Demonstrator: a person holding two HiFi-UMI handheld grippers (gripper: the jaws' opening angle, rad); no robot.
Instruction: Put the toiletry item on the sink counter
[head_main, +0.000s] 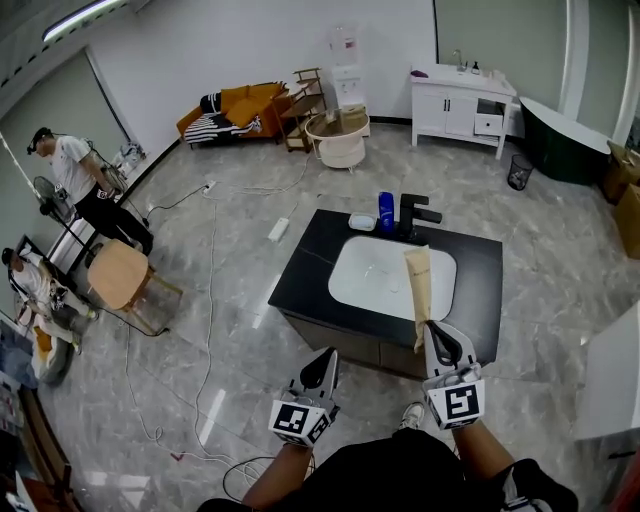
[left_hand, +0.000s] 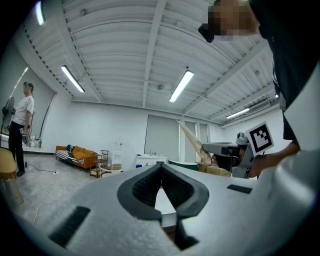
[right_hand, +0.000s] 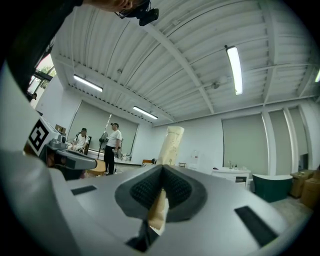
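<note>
The right gripper (head_main: 433, 335) pinched a cream plastic tube (head_main: 419, 285), its length pointing ahead toward the black sink counter (head_main: 310, 270).

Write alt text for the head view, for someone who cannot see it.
The right gripper grips a cream toiletry tube by one end, near a black sink counter with a white basin, blue bottle and black faucet. The left gripper is shut and empty.

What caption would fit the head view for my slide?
Right gripper shut on a beige tube, empty left gripper shut alongside, facing the black sink counter.
</note>
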